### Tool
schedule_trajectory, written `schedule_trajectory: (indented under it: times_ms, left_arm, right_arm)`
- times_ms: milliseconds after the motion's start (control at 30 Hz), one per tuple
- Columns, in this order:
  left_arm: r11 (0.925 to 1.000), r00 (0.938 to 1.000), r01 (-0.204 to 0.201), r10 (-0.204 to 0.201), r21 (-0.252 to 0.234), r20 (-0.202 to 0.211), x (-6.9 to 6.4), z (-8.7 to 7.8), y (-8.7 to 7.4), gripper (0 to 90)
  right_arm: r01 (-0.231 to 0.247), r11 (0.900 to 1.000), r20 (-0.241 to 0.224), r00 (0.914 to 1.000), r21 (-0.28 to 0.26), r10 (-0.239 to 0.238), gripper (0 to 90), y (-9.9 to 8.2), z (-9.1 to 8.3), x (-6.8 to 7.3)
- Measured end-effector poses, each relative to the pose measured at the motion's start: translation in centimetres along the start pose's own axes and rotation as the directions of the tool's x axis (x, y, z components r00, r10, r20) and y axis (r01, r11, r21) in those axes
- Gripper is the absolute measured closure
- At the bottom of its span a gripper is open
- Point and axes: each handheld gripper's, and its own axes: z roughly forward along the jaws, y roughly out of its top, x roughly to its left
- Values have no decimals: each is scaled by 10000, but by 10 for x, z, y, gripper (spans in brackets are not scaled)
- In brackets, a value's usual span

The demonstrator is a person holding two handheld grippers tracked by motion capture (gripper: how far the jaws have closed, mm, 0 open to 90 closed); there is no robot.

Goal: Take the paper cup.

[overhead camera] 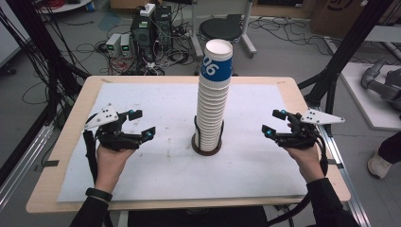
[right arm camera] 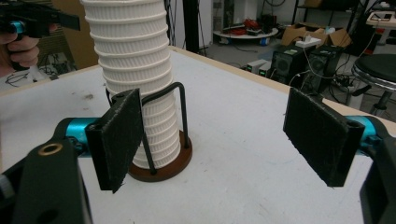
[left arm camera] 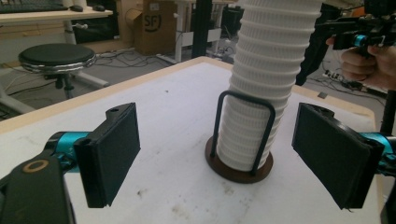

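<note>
The tall stack of paper cups [overhead camera: 212, 101] stands mid-bench in its wire holder [overhead camera: 206, 142]. Left tongs [overhead camera: 140, 124] and right tongs [overhead camera: 273, 123] flank it, both gaping and empty; the reach-in looks unstarted, and next needs a grip on the top cup

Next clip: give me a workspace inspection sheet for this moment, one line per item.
Surface: wooden table under a white mat, a few small dark marks near the centre.
Job's things: tall cup stack, upright in a holder with a round brown base and black wire loops; top cup has a blue band.
Clutter: nothing seen on the mat.
Grippers: left gripper and right gripper open, empty, either side of the stack, apart from it.
Cables: black cable by the left hand; floor cables behind the table.
Surroundings: stool, computer boxes, cardboard boxes.
</note>
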Motion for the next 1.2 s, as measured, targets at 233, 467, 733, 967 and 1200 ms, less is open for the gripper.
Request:
schedule_trajectory:
  times_ms: [233, 467, 733, 967, 1200]
  left_arm:
    - [9995, 9985, -303, 304, -25, 464, -6, 22, 20, 134]
    - [9992, 9964, -379, 388, -127, 754, -12, 40, 38, 102]
    - [9987, 9915, -445, 470, -233, 1215, -19, 63, 60, 76]
    - [9981, 9855, -550, 590, -291, 1593, -27, 86, 76, 74]
    - [9966, 9787, -788, 818, -237, 1883, -36, 105, 94, 74]
  right_arm:
    - [-45, 10000, -10, 10000, 40, 45, 208, 0, 0, -1]
    - [-17, 10000, -14, 10000, 30, 17, 209, 0, 0, 0]
    - [-25, 10000, -17, 10000, 83, 26, 208, 0, 2, 0]
    - [31, 9999, -59, 10000, 135, -30, 208, 0, 3, 1]
    - [21, 9999, -73, 10000, 134, -20, 208, 0, 3, 1]
